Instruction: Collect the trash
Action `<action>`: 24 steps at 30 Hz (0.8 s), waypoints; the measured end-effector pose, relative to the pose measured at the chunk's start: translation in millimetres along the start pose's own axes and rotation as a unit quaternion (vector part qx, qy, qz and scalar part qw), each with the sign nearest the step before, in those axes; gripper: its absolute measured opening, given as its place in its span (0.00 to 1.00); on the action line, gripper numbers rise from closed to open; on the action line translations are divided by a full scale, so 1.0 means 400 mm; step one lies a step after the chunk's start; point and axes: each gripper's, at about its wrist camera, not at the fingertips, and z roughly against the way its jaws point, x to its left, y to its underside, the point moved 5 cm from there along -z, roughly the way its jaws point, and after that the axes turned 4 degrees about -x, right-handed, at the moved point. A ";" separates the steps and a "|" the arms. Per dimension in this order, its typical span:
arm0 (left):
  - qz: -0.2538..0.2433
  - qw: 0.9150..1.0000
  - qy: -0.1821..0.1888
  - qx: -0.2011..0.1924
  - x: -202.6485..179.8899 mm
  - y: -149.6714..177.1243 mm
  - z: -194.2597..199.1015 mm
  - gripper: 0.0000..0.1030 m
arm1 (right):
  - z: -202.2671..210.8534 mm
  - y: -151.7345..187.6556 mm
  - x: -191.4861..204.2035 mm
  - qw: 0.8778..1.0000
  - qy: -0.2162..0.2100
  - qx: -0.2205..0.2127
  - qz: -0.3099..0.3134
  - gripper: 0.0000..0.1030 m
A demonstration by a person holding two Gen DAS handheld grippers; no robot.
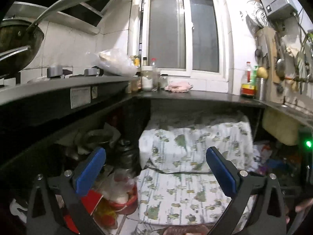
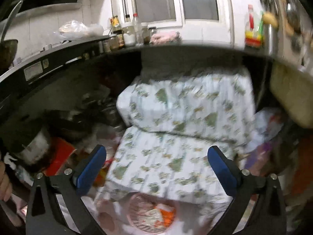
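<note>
A pink round bin (image 2: 150,213) with orange and white wrappers in it stands on the floor at the bottom of the right wrist view, blurred. Only its rim (image 1: 183,230) shows at the bottom edge of the left wrist view. My left gripper (image 1: 156,152) is open, its blue pads wide apart with nothing between them. My right gripper (image 2: 156,149) is open too and empty, above and beyond the bin. Both point at the space under the kitchen counter.
Two stacked boxes under a green-patterned cloth (image 1: 195,143) fill the space below the dark counter (image 1: 195,96). Left of them lie a clear bag with a red bowl (image 1: 121,193), pots and red packaging. Bottles (image 1: 248,80), a pink cloth (image 1: 179,87) and a white bag (image 1: 115,62) sit on the counter.
</note>
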 end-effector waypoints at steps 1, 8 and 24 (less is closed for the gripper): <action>0.009 1.000 -0.001 0.008 0.000 -0.008 0.008 1.00 | 0.026 -0.021 0.004 1.000 0.005 -0.017 0.006 1.00; 0.013 1.000 -0.021 0.001 -0.028 -0.075 0.061 1.00 | 0.208 -0.118 0.044 0.994 -0.014 -0.108 0.027 1.00; 0.036 0.995 -0.063 0.070 -0.029 0.043 -0.054 1.00 | 0.105 -0.082 0.026 0.997 -0.013 -0.071 0.011 1.00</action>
